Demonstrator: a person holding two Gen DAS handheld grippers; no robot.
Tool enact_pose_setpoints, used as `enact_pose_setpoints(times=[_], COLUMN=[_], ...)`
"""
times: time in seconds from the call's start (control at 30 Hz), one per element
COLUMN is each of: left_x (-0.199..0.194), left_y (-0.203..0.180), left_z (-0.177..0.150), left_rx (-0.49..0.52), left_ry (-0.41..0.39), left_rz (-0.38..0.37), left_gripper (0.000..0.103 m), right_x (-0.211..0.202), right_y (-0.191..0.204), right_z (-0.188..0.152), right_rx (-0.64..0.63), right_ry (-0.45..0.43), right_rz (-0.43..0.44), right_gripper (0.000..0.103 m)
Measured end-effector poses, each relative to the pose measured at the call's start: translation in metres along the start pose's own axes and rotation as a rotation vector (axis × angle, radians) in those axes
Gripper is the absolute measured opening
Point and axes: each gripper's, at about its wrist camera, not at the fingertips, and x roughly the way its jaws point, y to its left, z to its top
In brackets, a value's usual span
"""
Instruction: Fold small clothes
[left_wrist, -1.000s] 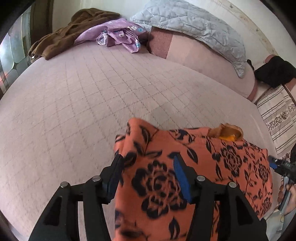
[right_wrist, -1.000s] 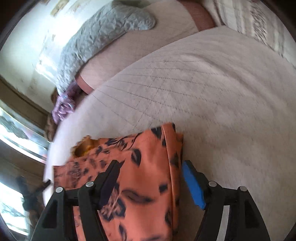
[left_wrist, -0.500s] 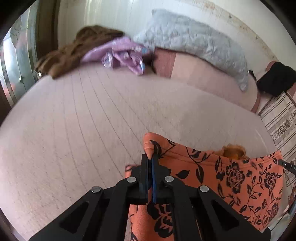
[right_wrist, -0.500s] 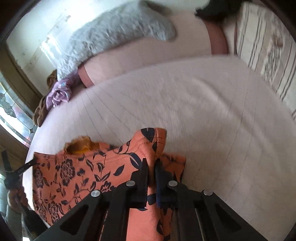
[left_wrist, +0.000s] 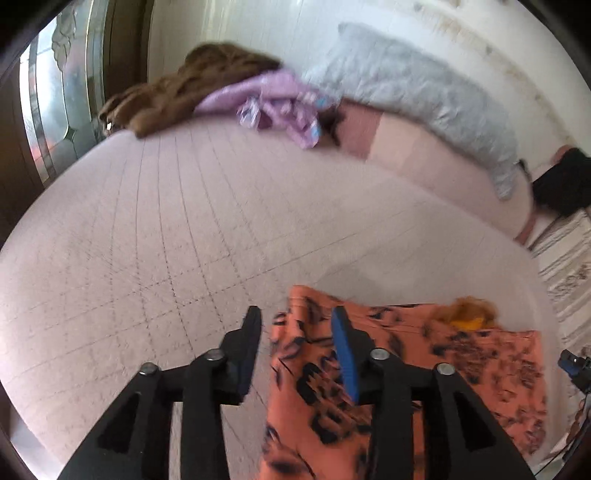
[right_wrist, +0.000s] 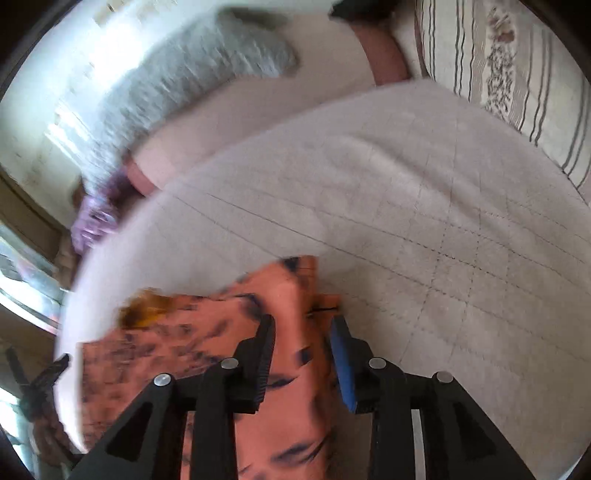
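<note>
Lying flat on the pale quilted bedspread (left_wrist: 155, 236): an orange floral garment (left_wrist: 461, 354) with dark flower print, sitting at roughly five o'clock in the left wrist view and seven o'clock in the right wrist view. Left gripper (left_wrist: 297, 345) spread apart over the garment's left corner, cloth visible in the gap but touched by neither pad as far as the blurred picture tells. Right gripper (right_wrist: 303, 350) likewise spread, straddling a raised ridge of the orange cloth at its right edge, no pinch seen. A yellow-orange collar patch (left_wrist: 467, 317) showing at the garment's far edge, around four o'clock in the left view.

Further off, at twelve o'clock in the left view: a purple crumpled cloth (left_wrist: 277, 107) beside a brown garment (left_wrist: 184, 92) at eleven, and a grey quilted pillow (left_wrist: 417, 96) toward one o'clock. Striped bedding (right_wrist: 517, 66) at one o'clock in the right view. Both views motion-blurred
</note>
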Motion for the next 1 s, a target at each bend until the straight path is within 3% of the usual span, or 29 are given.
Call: enact_pose_setpoints(times=[0.07,0.1,0.13,0.27,0.33,0.37,0.4,0.43,0.5,0.63,0.7,0.83,1.0], left_x=[-0.025,-0.03,-0.036,-0.033,-0.01,0.001,0.009,0.005,-0.004,-0.016,-0.018,-0.012,-0.012], left_y=[-0.015,-0.024,-0.033,-0.057,-0.061,-0.062,-0.061,-0.062,-0.064,-0.066,-0.07,-0.077,-0.086], left_z=[-0.015,-0.02,-0.03,-0.072,-0.093,-0.105,-0.114,-0.118,-0.116,-0.101,-0.1,-0.108,-0.112], left_rx=[0.014,0.028,0.046,0.083,0.109,0.125,0.146,0.169,0.171,0.118,0.11,0.106,0.103], left_ry=[-0.036,-0.043,-0.045,0.019,0.113,0.16,0.188,0.15,0.132,0.096,0.082,0.13,0.131], left_rz=[-0.036,-0.052,-0.07,-0.119,-0.096,-0.078,-0.051,-0.046,-0.029,-0.069,-0.075,-0.094,-0.11], left_gripper=[0.056,0.058,0.059,0.061,0.061,0.061,0.061,0.061,0.061,0.064,0.065,0.065,0.065], right_x=[-0.029,-0.039,-0.045,-0.033,-0.014,-0.003,0.001,-0.004,-0.019,-0.05,-0.053,-0.039,-0.036], right_y=[0.013,0.021,0.028,0.043,0.026,0.005,-0.014,-0.024,-0.039,-0.045,-0.051,-0.06,-0.063], right_z=[-0.013,-0.022,-0.031,-0.083,-0.107,-0.125,-0.139,-0.147,-0.16,-0.181,-0.19,-0.201,-0.189], right_rx=[0.016,0.017,0.015,0.071,0.158,0.251,0.343,0.39,0.457,0.456,0.504,0.595,0.647], right_ry=[-0.029,-0.041,-0.047,0.038,0.082,0.103,0.092,0.057,0.031,0.007,0.022,0.042,-0.037], right_rz=[0.108,0.155,0.198,0.384,0.354,0.276,0.287,0.311,0.323,0.268,0.262,0.302,0.345], right_gripper=[0.06,0.08,0.083,0.083,0.08,0.078,0.061,0.056,0.058,0.08,0.08,0.08,0.078])
